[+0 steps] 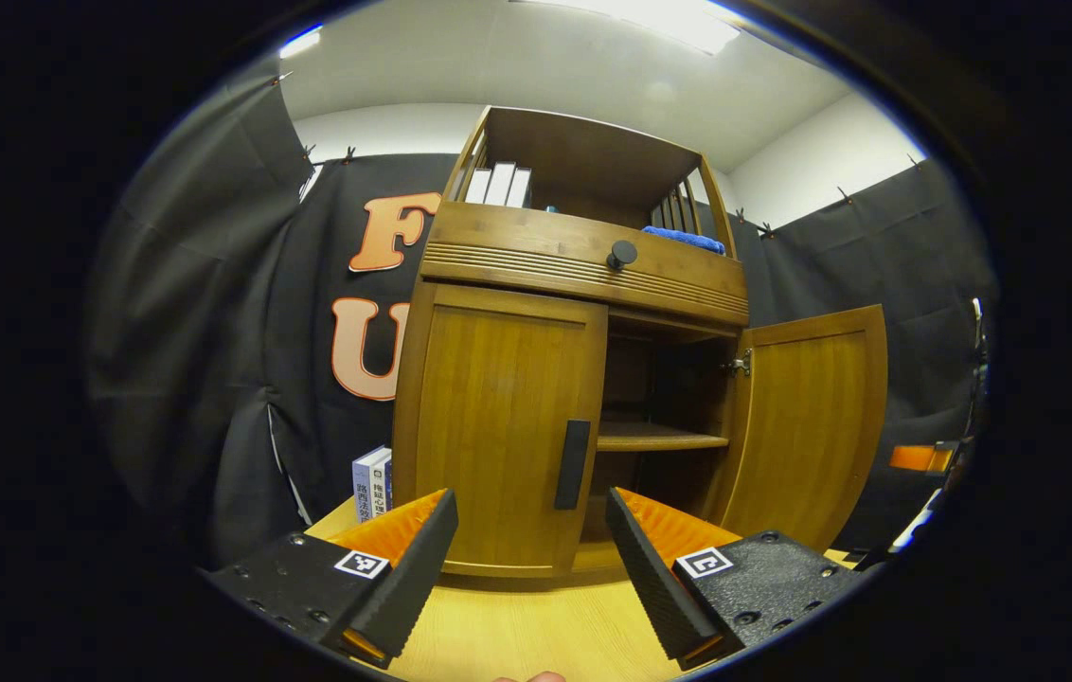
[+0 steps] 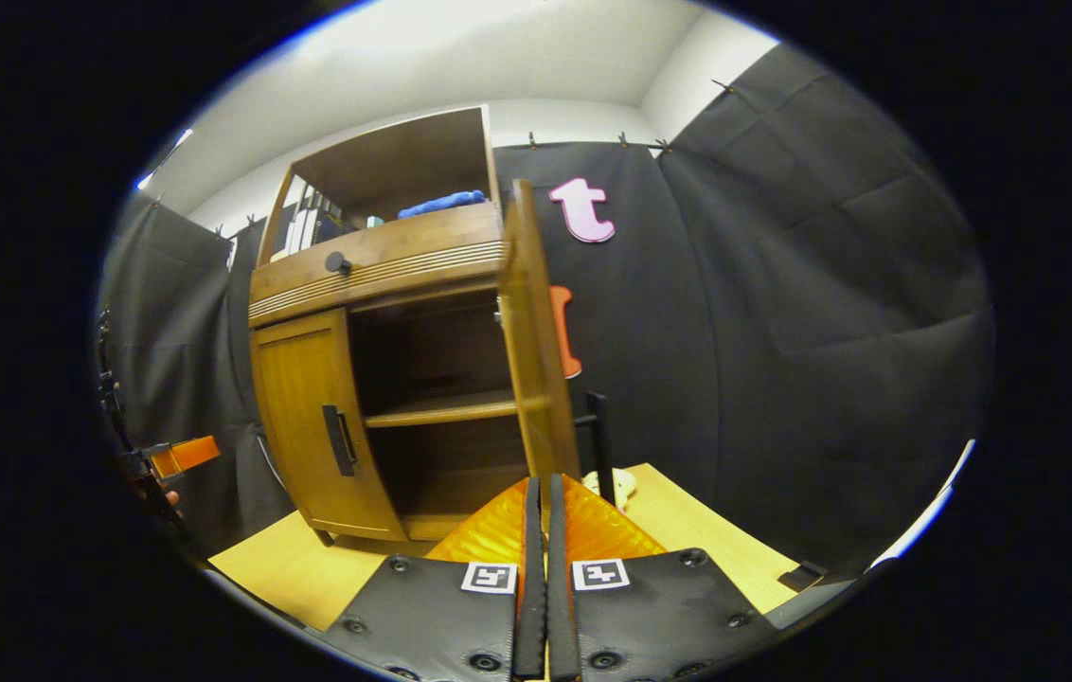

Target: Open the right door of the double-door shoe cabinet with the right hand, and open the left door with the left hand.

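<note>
- Cabinet [image 1: 536, 379] sits on the wood counter [image 1: 536, 635] dead ahead of the left gripper [image 1: 531, 559], whose jaws are spread wide with nothing between them.
- Left door [image 1: 498, 426] is closed, and its dark vertical handle [image 1: 572, 464] sits just past the gap between those jaws, a bit toward the right finger.
- Right door [image 1: 806, 421] is swung wide open, off beyond the right finger, so you can see the inner shelf [image 1: 659, 438].
- Right gripper [image 2: 545, 530] has its jaws pressed together, empty as far as I can tell, and the edge of the open right door stands right above and past the tips.
- Drawer knob [image 1: 622, 253] and a blue cloth [image 1: 685, 239] are higher up, with books [image 1: 372, 481] beside the cabinet beyond the left finger.
</note>
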Action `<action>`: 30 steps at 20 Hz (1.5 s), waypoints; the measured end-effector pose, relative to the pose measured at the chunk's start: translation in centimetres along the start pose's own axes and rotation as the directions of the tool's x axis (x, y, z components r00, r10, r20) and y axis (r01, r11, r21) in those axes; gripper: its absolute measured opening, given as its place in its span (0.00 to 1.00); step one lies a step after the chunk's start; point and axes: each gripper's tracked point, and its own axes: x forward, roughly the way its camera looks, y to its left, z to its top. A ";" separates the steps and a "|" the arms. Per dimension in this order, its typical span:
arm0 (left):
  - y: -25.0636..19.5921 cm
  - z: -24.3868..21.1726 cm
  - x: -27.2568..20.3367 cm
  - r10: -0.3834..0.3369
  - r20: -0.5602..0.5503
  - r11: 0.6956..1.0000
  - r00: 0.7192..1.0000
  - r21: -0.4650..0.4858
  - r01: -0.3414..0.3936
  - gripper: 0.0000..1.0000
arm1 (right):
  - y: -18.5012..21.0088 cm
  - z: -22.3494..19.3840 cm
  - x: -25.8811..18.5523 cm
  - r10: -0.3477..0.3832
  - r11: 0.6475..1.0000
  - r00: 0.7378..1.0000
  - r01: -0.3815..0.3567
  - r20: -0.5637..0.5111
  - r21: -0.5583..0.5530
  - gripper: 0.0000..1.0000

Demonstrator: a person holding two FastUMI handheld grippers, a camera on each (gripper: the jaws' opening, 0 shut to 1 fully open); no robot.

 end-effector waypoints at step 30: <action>-4.5 0.3 12.5 -0.130 0.030 0.990 0.991 0.062 0.128 0.95 | 8.1 -0.1 1.5 0.012 0.997 1.000 -0.012 0.001 -0.082 1.00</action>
